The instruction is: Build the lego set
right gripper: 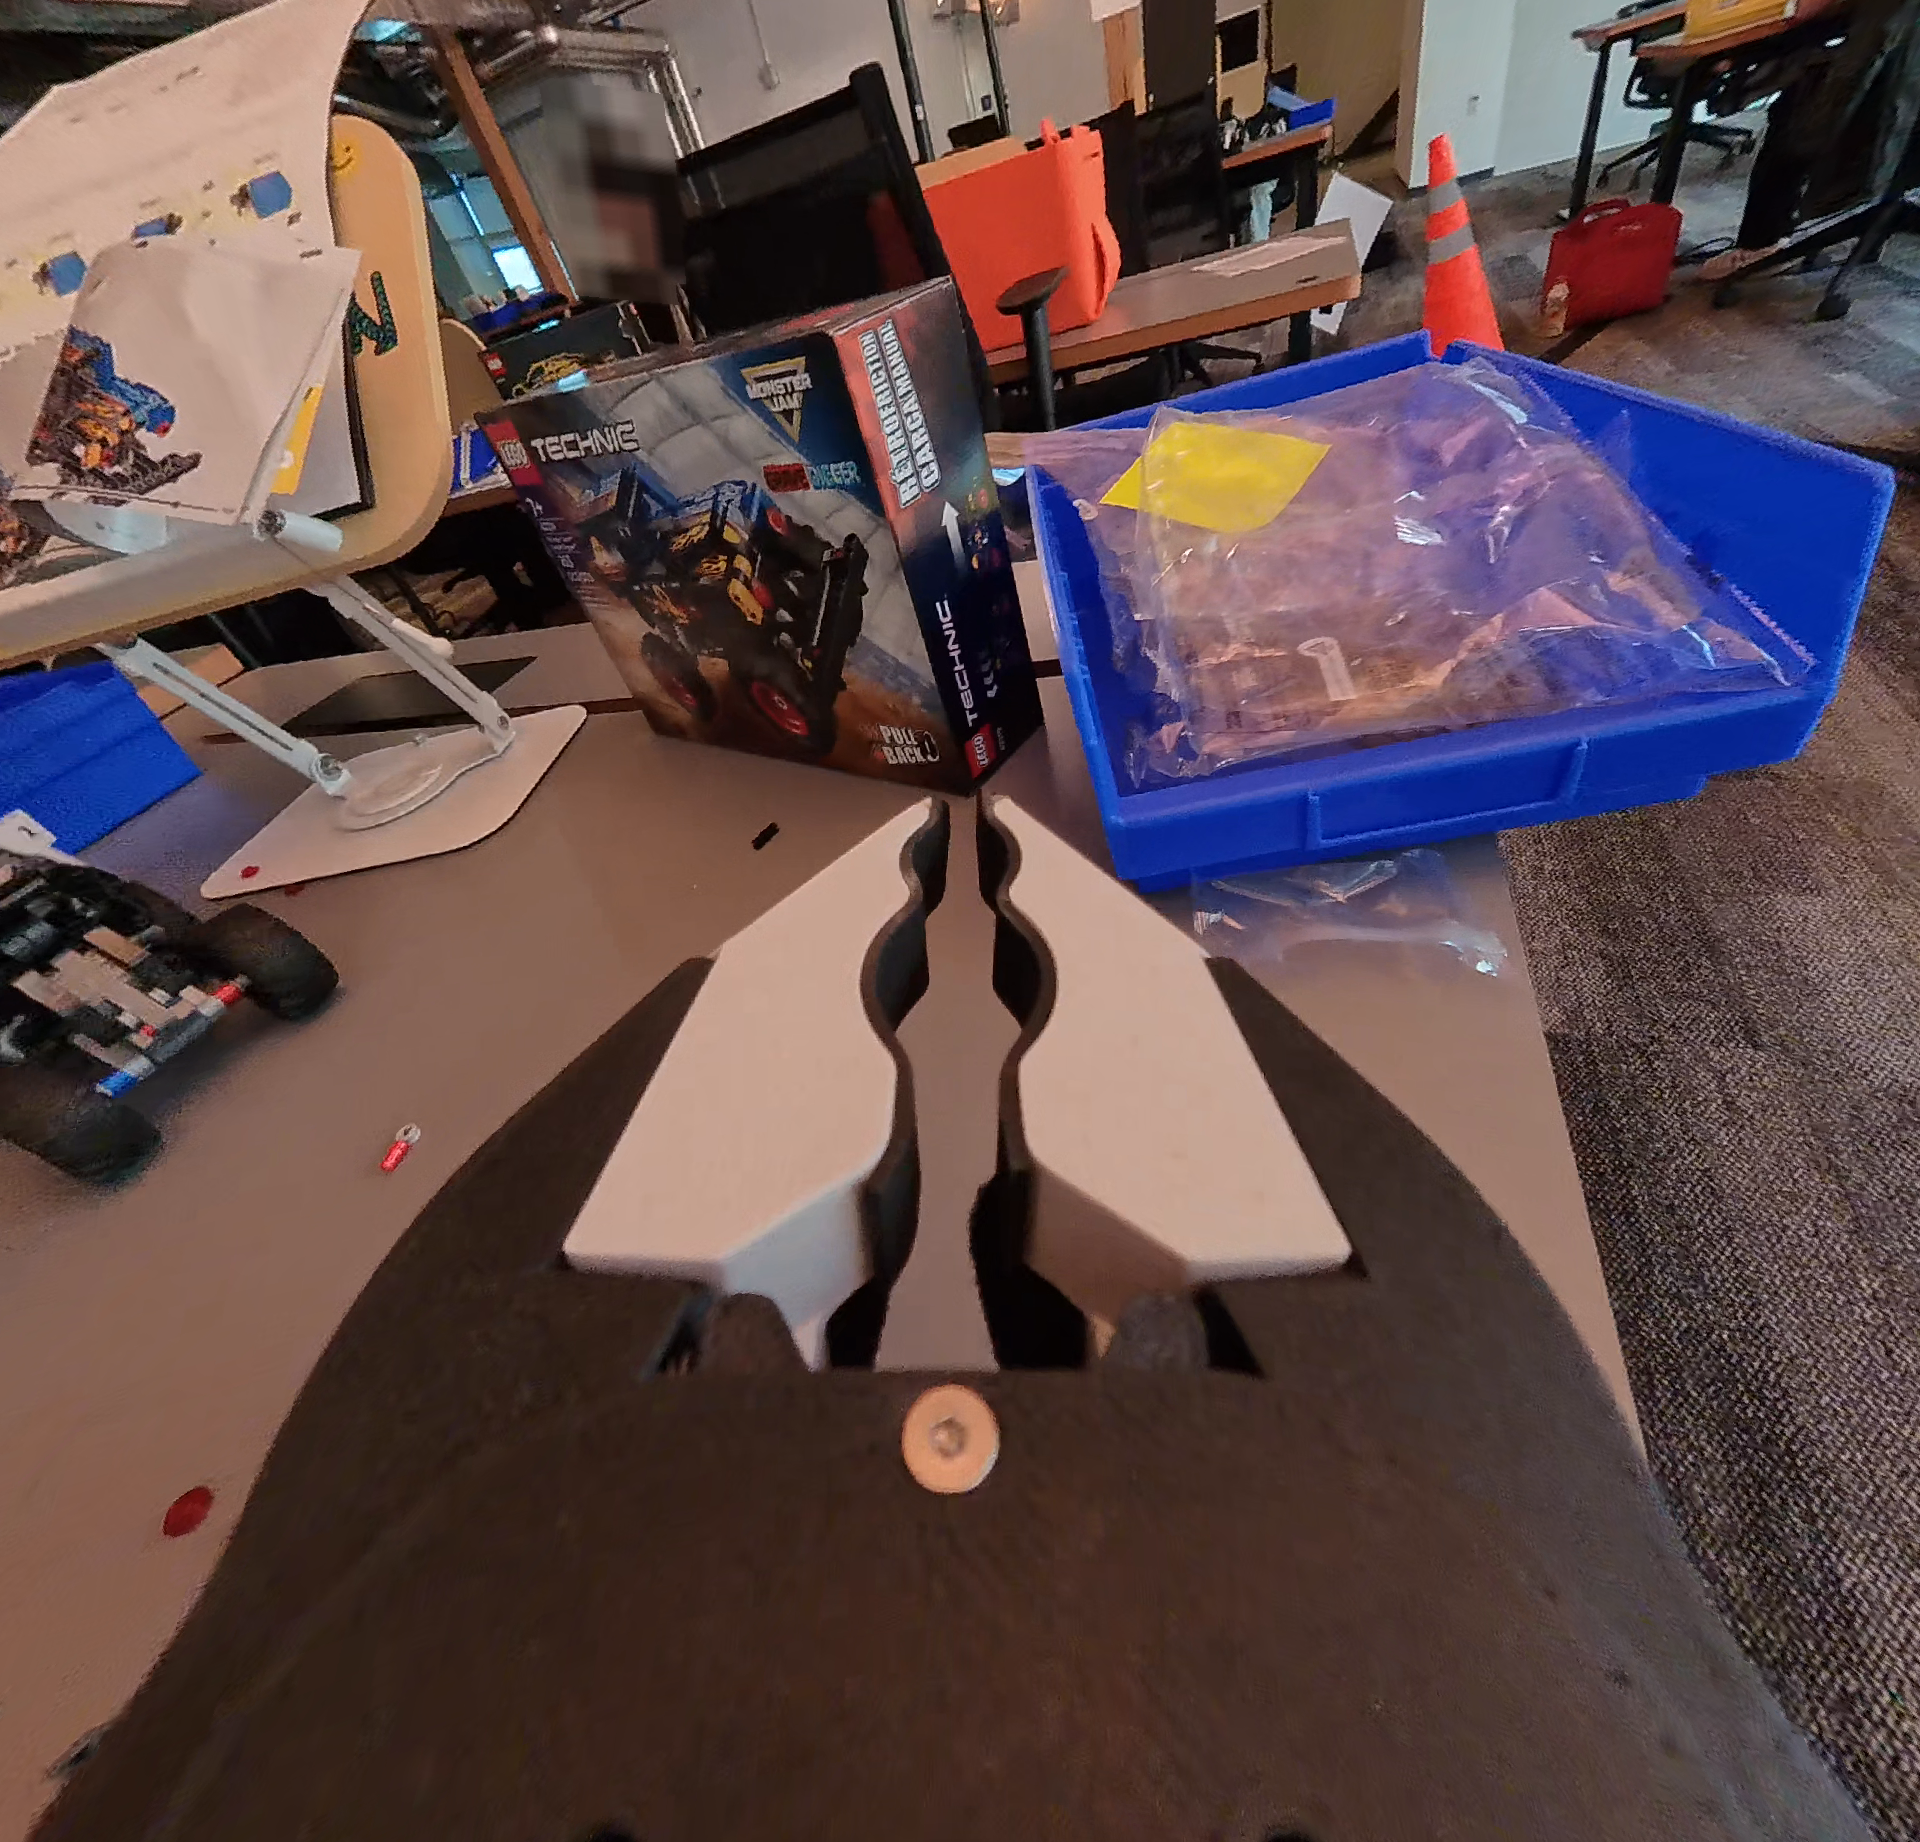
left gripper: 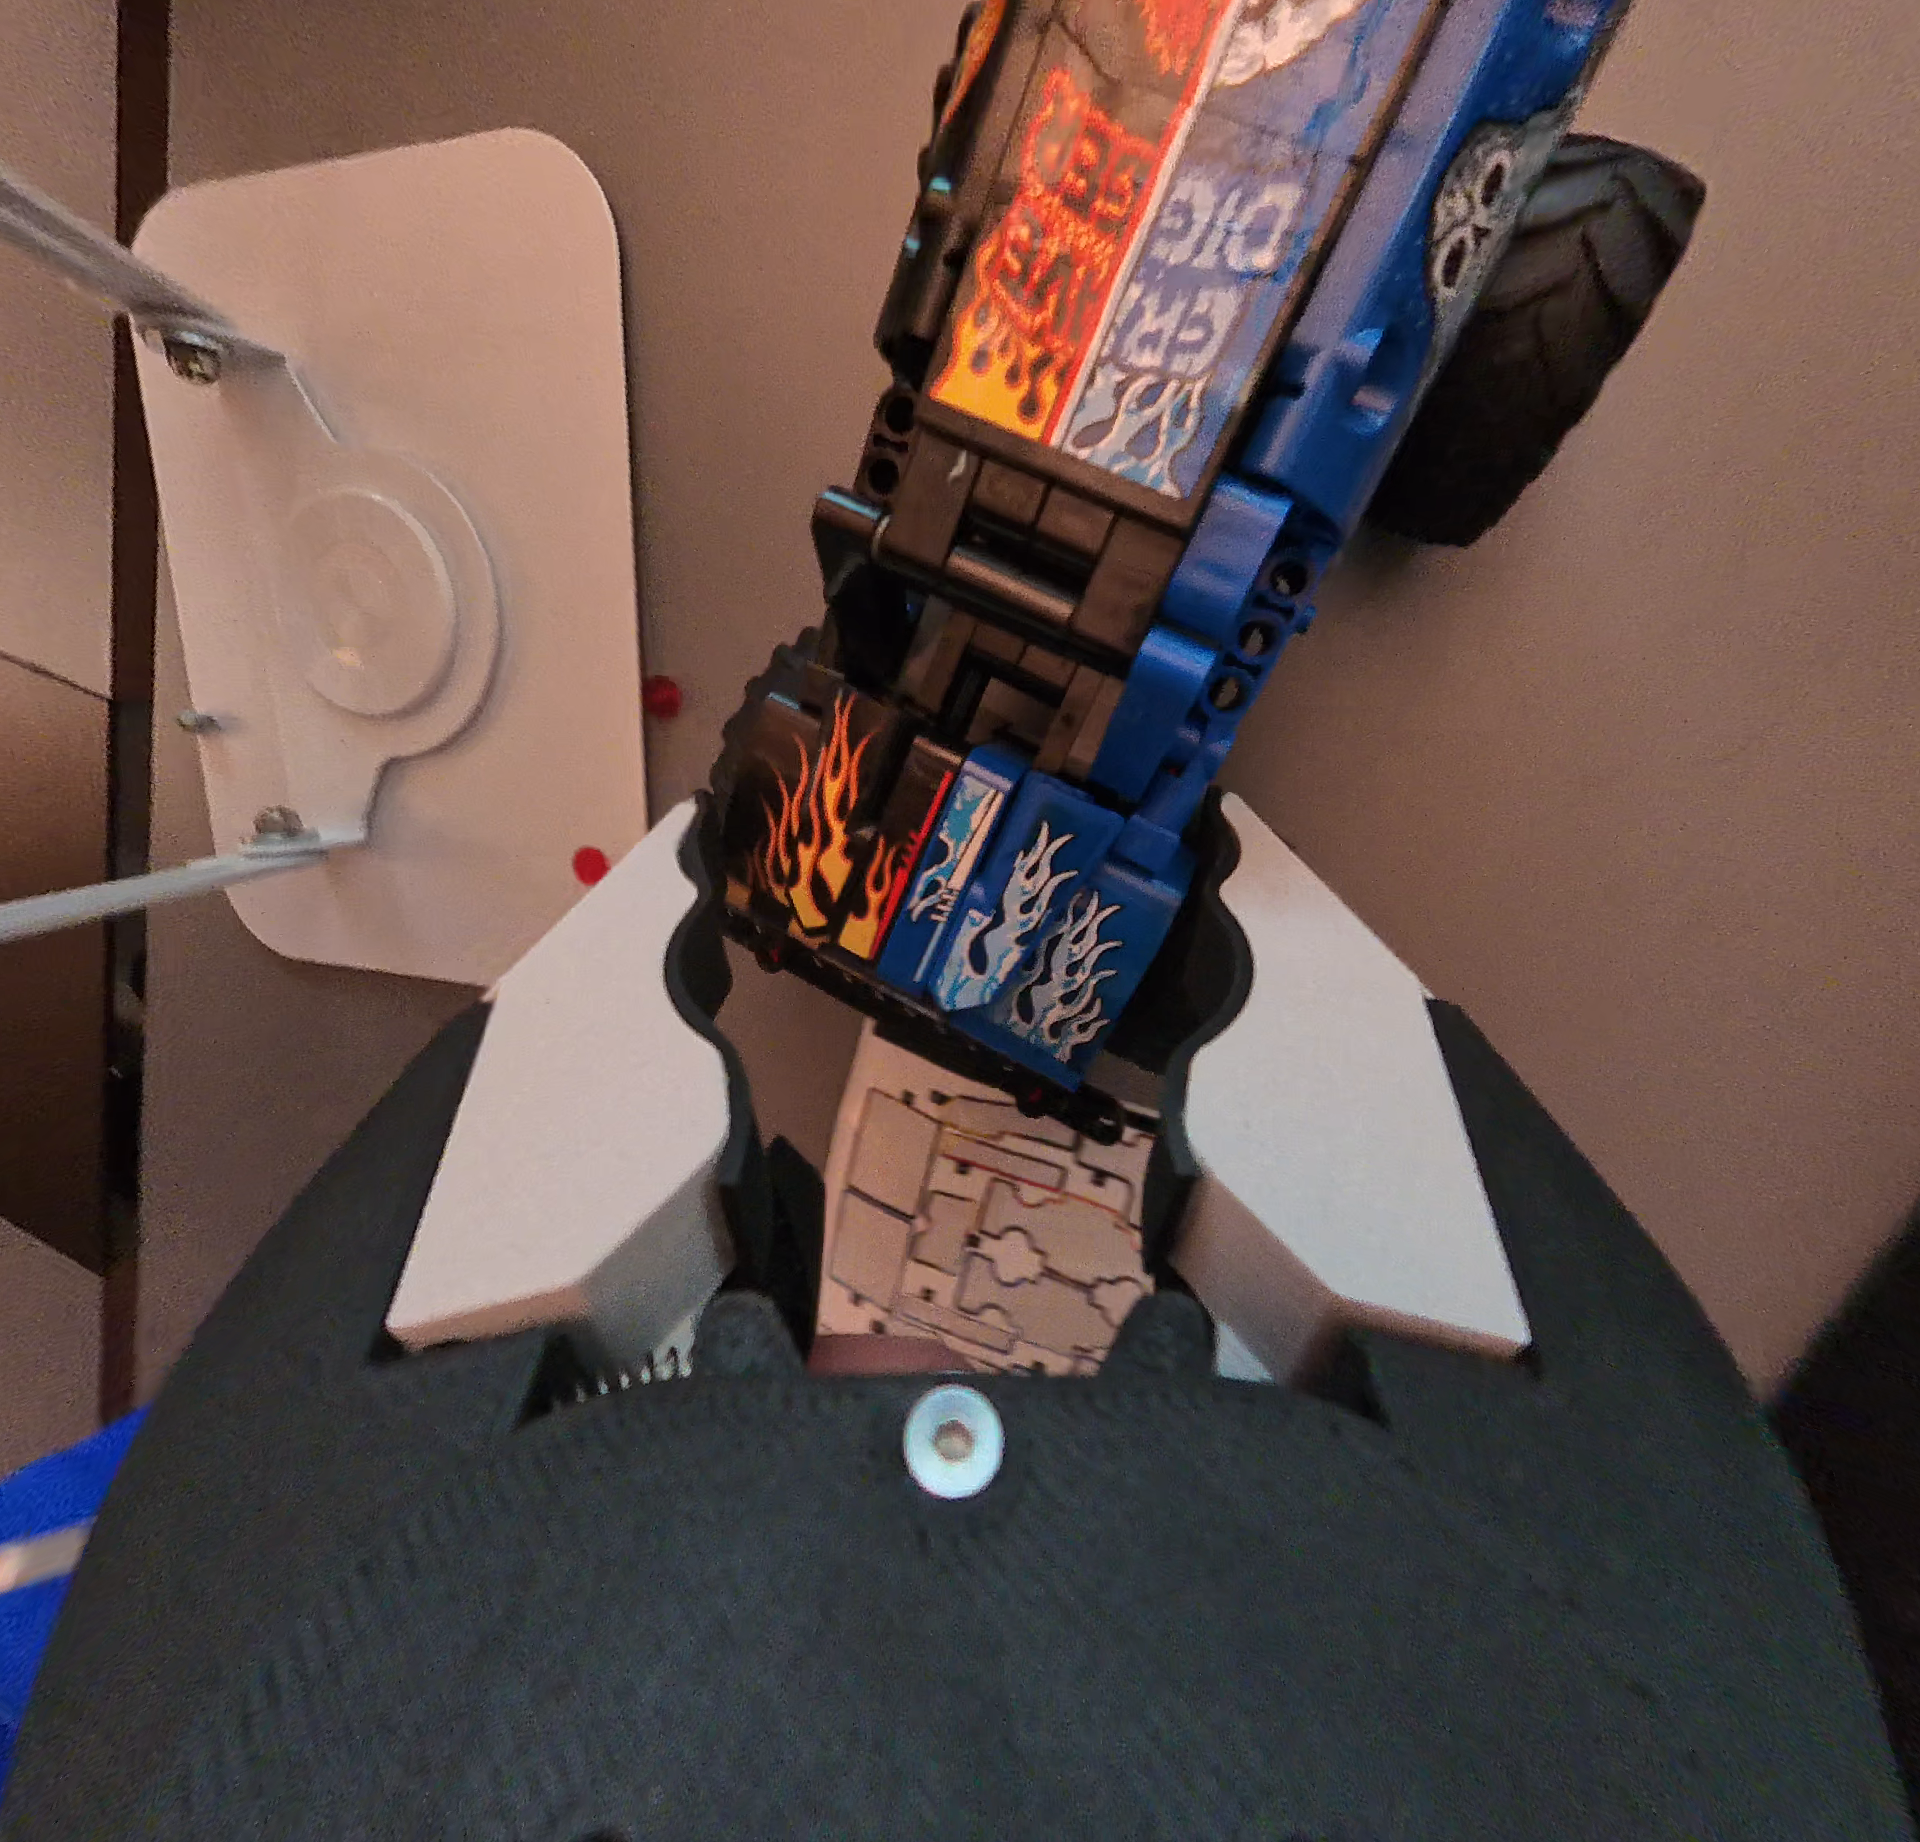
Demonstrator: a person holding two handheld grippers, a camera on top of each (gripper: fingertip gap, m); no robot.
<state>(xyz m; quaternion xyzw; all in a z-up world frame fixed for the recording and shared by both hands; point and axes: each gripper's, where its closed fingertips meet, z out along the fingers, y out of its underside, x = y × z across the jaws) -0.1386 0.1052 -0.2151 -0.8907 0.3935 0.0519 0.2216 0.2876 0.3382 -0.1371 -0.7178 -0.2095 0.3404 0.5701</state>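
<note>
Left wrist view: the left gripper point(left gripper: 961, 919) pinches one end of the lego truck point(left gripper: 1122, 504) above the grey table point(left gripper: 1558, 753), beside a white stand base point(left gripper: 436, 421). Right gripper point(right gripper: 964, 826) hangs with fingers nearly pressed together, holding nothing, before the set's box point(right gripper: 769, 556) and a blue bin point(right gripper: 1455, 784) of bags; an office with desks lies behind

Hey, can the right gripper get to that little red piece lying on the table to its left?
Probably yes: the red piece lies alone on bare table, and the right gripper holds nothing.
</note>
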